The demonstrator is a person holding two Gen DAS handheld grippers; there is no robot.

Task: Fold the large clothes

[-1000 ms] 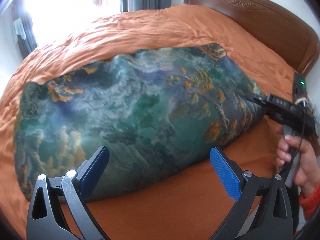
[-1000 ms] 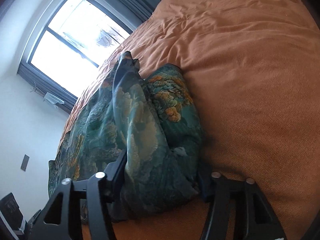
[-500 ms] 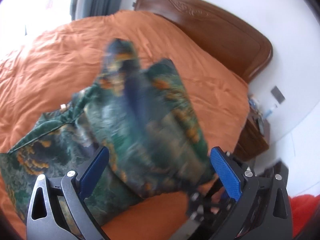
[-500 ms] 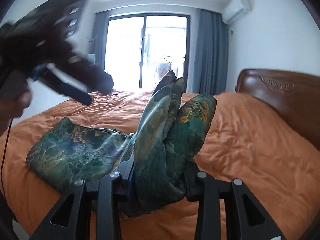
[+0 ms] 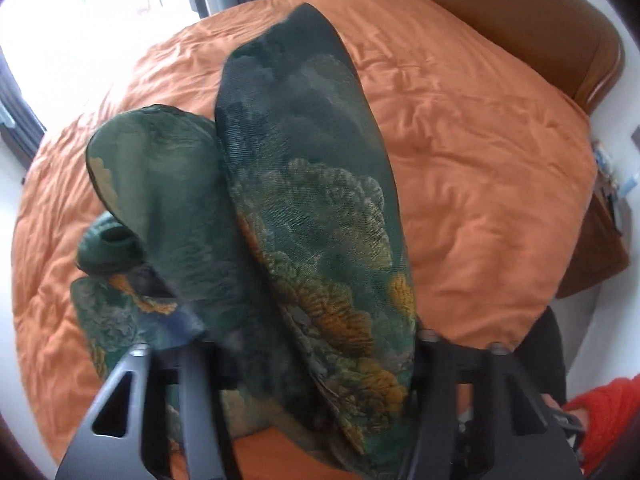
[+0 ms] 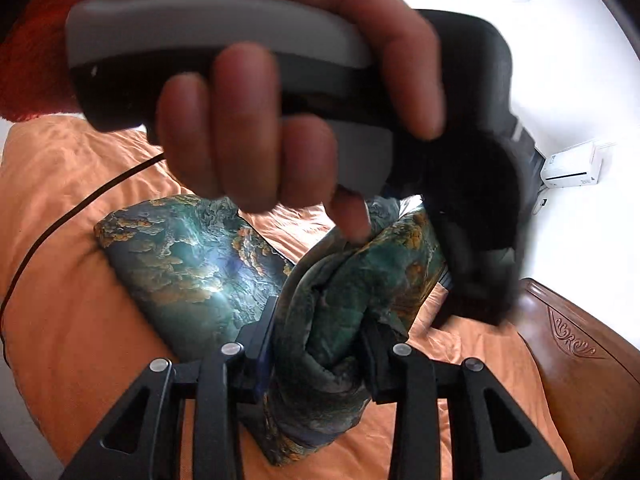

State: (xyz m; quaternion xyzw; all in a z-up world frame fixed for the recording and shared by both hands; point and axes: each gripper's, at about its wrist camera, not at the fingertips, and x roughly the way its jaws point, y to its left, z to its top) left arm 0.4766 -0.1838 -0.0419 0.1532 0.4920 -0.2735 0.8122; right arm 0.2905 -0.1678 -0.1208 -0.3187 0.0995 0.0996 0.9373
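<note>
The garment (image 5: 304,216) is a large dark green cloth with an orange and blue landscape print. In the left wrist view my left gripper (image 5: 316,356) is shut on a thick bunch of it, held up above the orange bed (image 5: 480,168). In the right wrist view my right gripper (image 6: 320,344) is shut on another bunch of the garment (image 6: 332,312); the rest of it (image 6: 180,256) lies flat on the bed below. The hand holding the left gripper (image 6: 260,92) fills the upper part of that view, close in front.
An orange duvet (image 6: 60,280) covers the bed. A carved wooden headboard (image 5: 540,20) stands at the far end, also in the right wrist view (image 6: 580,360). A bedside table (image 5: 600,240) is at the right. A window (image 5: 80,12) is at the left.
My left gripper was open above the cloth and is now shut on a lifted bunch. My right gripper has kept its hold and swung up, bringing both grippers close together.
</note>
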